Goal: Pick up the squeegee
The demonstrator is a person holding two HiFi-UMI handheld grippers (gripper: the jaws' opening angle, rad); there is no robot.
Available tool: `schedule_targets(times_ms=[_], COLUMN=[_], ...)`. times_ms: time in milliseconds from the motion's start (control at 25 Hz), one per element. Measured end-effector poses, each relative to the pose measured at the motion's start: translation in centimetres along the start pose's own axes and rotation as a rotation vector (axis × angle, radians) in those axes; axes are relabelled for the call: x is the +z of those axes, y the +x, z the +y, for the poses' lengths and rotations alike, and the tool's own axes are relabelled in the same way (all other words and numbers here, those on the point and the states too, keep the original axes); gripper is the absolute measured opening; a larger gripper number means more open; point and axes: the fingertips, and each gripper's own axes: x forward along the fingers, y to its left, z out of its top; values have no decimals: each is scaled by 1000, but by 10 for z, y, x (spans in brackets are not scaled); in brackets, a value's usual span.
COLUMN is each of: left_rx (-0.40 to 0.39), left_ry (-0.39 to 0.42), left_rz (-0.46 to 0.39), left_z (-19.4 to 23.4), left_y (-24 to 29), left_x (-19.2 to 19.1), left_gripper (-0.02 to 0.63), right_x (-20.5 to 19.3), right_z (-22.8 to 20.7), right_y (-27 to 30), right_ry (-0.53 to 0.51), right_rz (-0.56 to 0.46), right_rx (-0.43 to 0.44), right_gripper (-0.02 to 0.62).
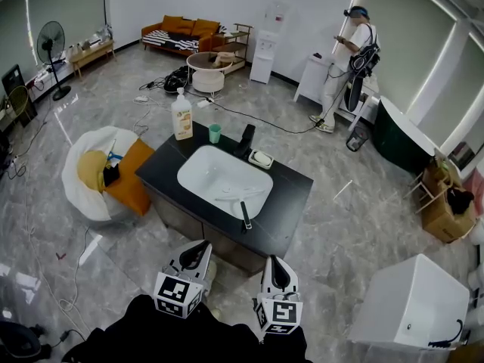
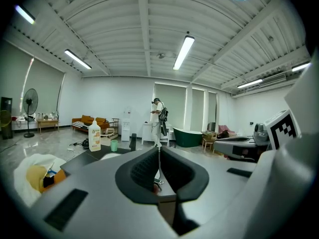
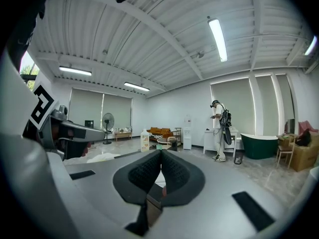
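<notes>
The squeegee (image 1: 242, 203) lies in the white sink basin (image 1: 203, 174) of a black counter (image 1: 291, 195). Its pale blade rests across the basin and its black handle points toward the near rim. Both grippers hang below the counter's near edge, apart from the squeegee. My left gripper (image 1: 201, 248) is shut and empty; in the left gripper view its pads (image 2: 149, 168) meet along one line. My right gripper (image 1: 274, 263) is also shut with nothing held, its pads (image 3: 172, 171) pressed together. The jaws hide the squeegee in both gripper views.
On the counter behind the basin stand a soap bottle (image 1: 181, 116), a green cup (image 1: 215, 133), a black faucet (image 1: 246, 139) and a soap dish (image 1: 262, 159). A white beanbag (image 1: 85, 174) sits left of the counter, a white box (image 1: 412, 302) near right. A person (image 1: 349, 59) stands far back.
</notes>
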Motion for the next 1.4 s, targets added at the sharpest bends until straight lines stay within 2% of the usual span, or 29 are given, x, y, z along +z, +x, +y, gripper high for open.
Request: schedule_targets(times_ms=[720, 960, 1400], left_rx=[-20, -25, -37], left_ry=[-37, -55, -73], left_rz=[84, 111, 169], left_z=[87, 115, 147], left_y=[148, 185, 231], left_x=[16, 16, 2], left_gripper=[31, 31, 31], right_x=[-1, 3, -16], right_z=[-36, -44, -52], right_y=[165, 210, 265], right_ry=[36, 50, 74], right_rz=[99, 125, 187], right_rx=[3, -4, -10], right_gripper=[15, 15, 15])
